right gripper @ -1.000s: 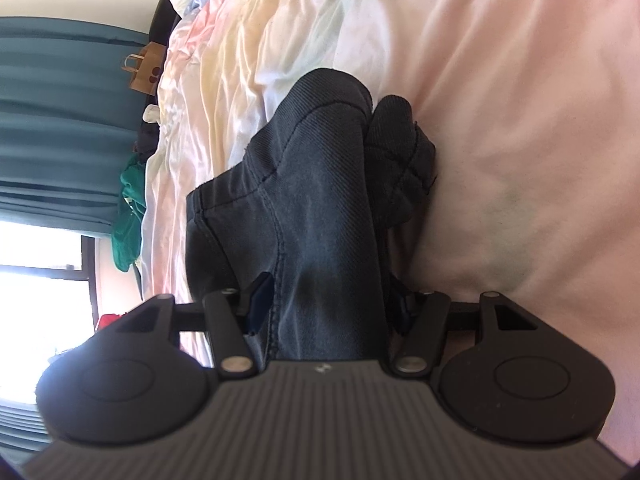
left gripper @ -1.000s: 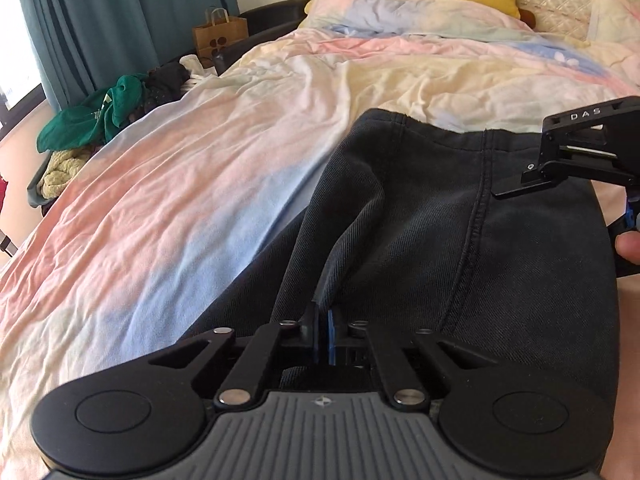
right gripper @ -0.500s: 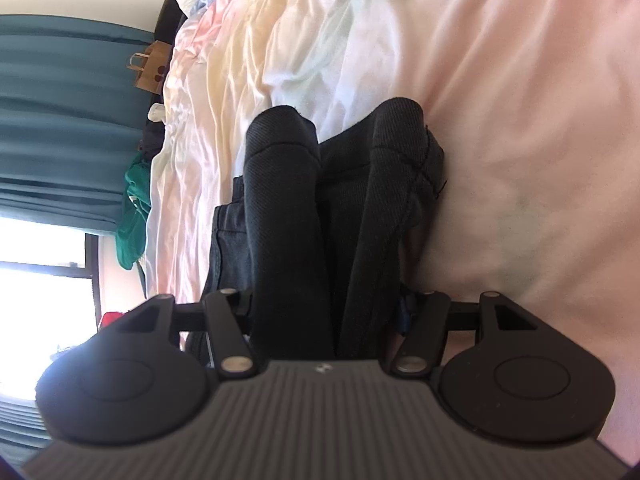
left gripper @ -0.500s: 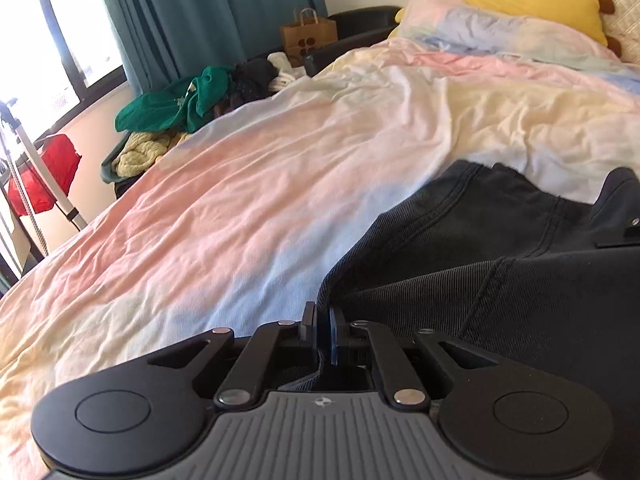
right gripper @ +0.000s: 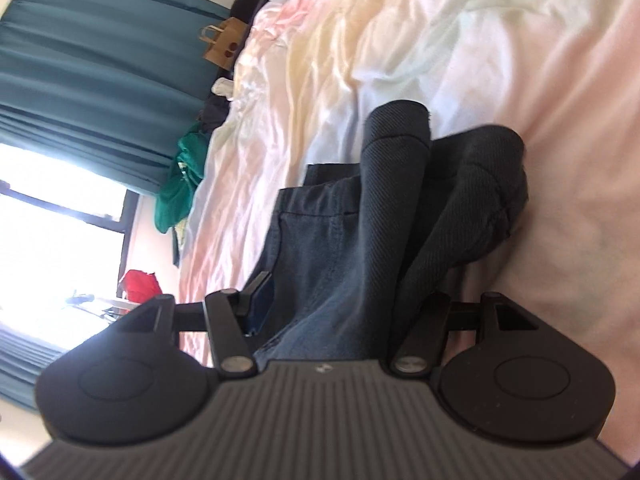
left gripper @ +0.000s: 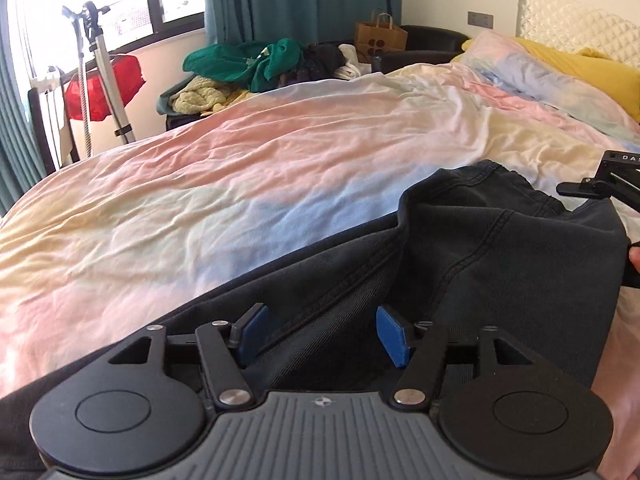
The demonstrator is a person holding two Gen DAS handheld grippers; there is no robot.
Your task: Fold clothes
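A dark denim garment point(left gripper: 480, 272) lies part-folded on the pastel bed sheet point(left gripper: 240, 184). My left gripper point(left gripper: 322, 336) hovers low over its near edge. Its jaws are opening, and the blue pads point(left gripper: 394, 336) stand apart with cloth below them, not pinched. In the right wrist view the same garment point(right gripper: 348, 240) runs in thick folds between the fingers of my right gripper point(right gripper: 344, 312), which is closed on the bunch. Part of the right gripper's frame point(left gripper: 612, 184) shows at the right edge of the left wrist view, where the cloth rises towards it.
Beyond the far side of the bed sit a heap of green and yellow clothes point(left gripper: 256, 60) and a brown paper bag point(left gripper: 380, 36). A yellow pillow point(left gripper: 580, 68) lies at the headboard. A red bag point(left gripper: 104, 80) and a metal stand are by the window.
My left gripper let go of the dark cloth, spread its jaws and swung towards the window side. The right gripper stays closed on the garment, whose folds have shifted.
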